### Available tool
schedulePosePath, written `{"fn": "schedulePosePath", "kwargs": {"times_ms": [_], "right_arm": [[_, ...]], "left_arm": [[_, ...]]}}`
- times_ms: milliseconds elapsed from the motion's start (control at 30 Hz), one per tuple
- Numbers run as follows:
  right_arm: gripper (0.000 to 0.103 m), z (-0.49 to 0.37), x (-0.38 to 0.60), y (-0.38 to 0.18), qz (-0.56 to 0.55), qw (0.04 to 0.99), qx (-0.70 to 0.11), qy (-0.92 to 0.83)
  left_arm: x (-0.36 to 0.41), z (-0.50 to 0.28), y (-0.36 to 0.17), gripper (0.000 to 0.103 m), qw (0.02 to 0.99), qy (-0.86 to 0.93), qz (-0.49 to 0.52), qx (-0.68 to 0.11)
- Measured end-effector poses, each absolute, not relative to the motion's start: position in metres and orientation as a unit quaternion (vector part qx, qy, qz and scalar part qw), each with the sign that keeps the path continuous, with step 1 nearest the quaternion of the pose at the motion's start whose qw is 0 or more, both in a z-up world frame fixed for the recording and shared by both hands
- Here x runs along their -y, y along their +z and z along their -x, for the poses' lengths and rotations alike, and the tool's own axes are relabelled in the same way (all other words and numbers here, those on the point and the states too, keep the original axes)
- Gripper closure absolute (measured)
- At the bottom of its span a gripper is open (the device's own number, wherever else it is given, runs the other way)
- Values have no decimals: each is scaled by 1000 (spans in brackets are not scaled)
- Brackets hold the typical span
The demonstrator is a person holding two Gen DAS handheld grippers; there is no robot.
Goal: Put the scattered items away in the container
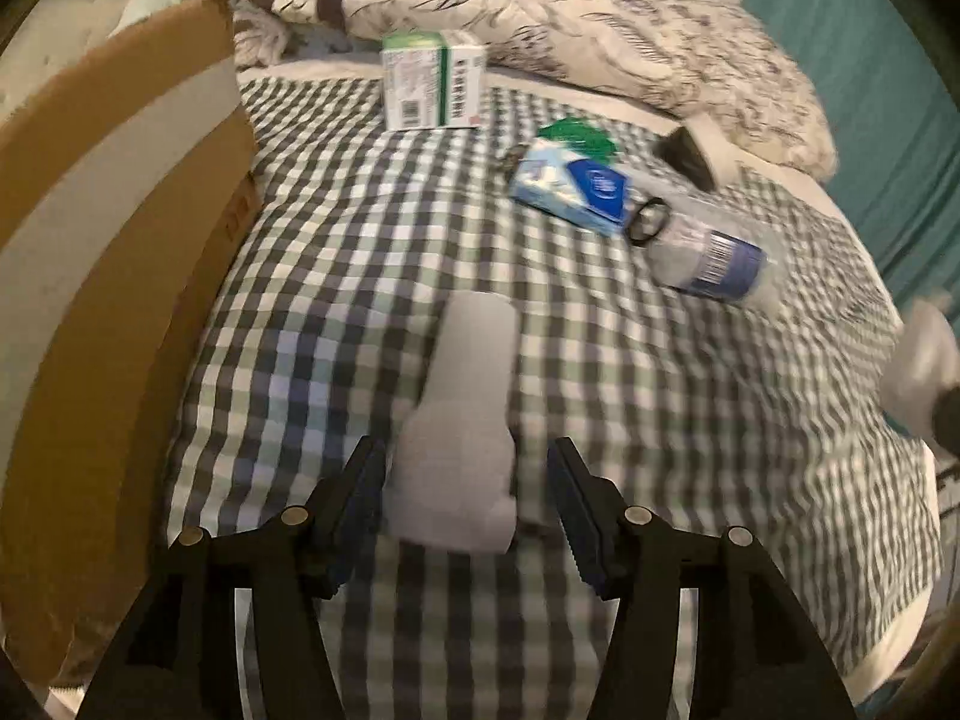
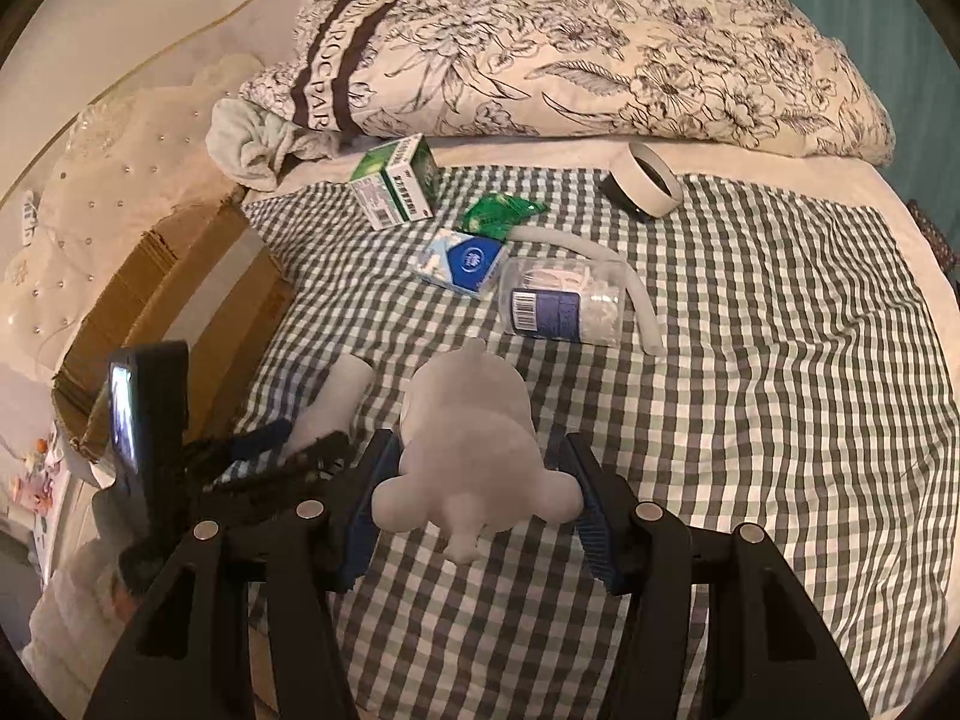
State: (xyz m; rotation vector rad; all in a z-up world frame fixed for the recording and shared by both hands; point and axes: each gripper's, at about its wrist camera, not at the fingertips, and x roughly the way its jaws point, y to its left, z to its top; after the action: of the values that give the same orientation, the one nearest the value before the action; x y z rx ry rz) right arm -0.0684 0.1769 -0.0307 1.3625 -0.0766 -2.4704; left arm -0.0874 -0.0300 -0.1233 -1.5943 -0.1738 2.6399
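Left tool [image 1: 465,489] straddles a pale foam-like roll [image 1: 465,414] lying on the checked bed sheet [image 1: 660,396]; jaws spread, left pad about touching the roll, right pad apart from it, so released, not yet gripping. Right tool [image 2: 477,495] has a grey plush toy [image 2: 474,450] between its jaws; pads look close on both flanks, but a true squeeze can't be told. Container is the cardboard box [image 1: 120,252] at the left edge of the bed, just beside the left tool. Remaining clutter further up the sheet: green-white carton [image 2: 396,189], green sachet [image 2: 501,213], blue tissue pack [image 2: 462,261], clear jar with blue label [image 2: 561,303], tape roll [image 2: 645,186], white tube [image 2: 636,300]. Step in hand, likely: close on the roll and the plush. Centre the roll between the pads before closing, grip mid-body; soft items squash, so clamp firmly, lift clear of the box wall, then release well inside.
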Motion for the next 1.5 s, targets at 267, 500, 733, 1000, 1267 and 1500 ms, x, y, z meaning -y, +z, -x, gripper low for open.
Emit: {"fn": "schedulePosePath", "kwargs": {"times_ms": [267, 500, 733, 1000, 1267, 1500], "right_arm": [[48, 76, -172, -40, -487, 162, 23, -858], [48, 73, -169, -39, -486, 165, 23, -858], [48, 68, -162, -22, -472, 173, 21, -864], [48, 68, -138, 10, -450, 190, 19, -872], [48, 71, -71, 38, -424, 242, -7, -872], [48, 69, 13, 48, -414, 309, -34, -856]], "left_arm": [[40, 90, -136, 54, 28, 849, 523, 71], [39, 66, -88, 54, 24, 881, 467, 71], [42, 58, -27, 53, 25, 905, 419, 71], [72, 56, 21, 53, -1, 919, 389, 68], [136, 42, 51, 53, -46, 926, 364, 92], [209, 31, 50, 53, -106, 914, 374, 116]]}}
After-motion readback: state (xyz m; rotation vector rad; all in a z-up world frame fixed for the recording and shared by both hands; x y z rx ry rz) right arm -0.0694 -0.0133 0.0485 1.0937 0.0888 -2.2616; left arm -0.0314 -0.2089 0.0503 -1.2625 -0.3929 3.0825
